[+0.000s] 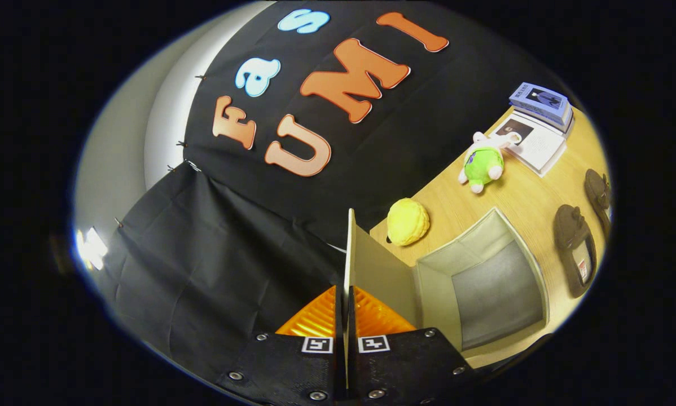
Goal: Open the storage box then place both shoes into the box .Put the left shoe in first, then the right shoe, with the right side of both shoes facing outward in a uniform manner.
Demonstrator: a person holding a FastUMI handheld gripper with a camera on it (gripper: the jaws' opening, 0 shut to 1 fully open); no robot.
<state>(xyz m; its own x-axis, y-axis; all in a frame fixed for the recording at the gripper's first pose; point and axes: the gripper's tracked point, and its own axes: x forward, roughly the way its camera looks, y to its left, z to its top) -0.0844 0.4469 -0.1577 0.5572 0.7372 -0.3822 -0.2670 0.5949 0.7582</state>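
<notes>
My gripper (347,299) is shut on the edge of the storage box lid (380,270), a thin beige flap that stands up between my fingers and swings away from the box. The storage box (532,265) is open just to the right of the fingers, its grey inside bare. Two dark shoes lie on the wooden table beyond the box: one (574,248) close beside the box's far side, the other (597,192) further out.
On the wooden table (456,206), a yellow plush ball (407,221) sits just beyond the lid. A green and white plush toy (483,162) lies further off, with an open booklet (535,144) and a blue book (541,102) behind it.
</notes>
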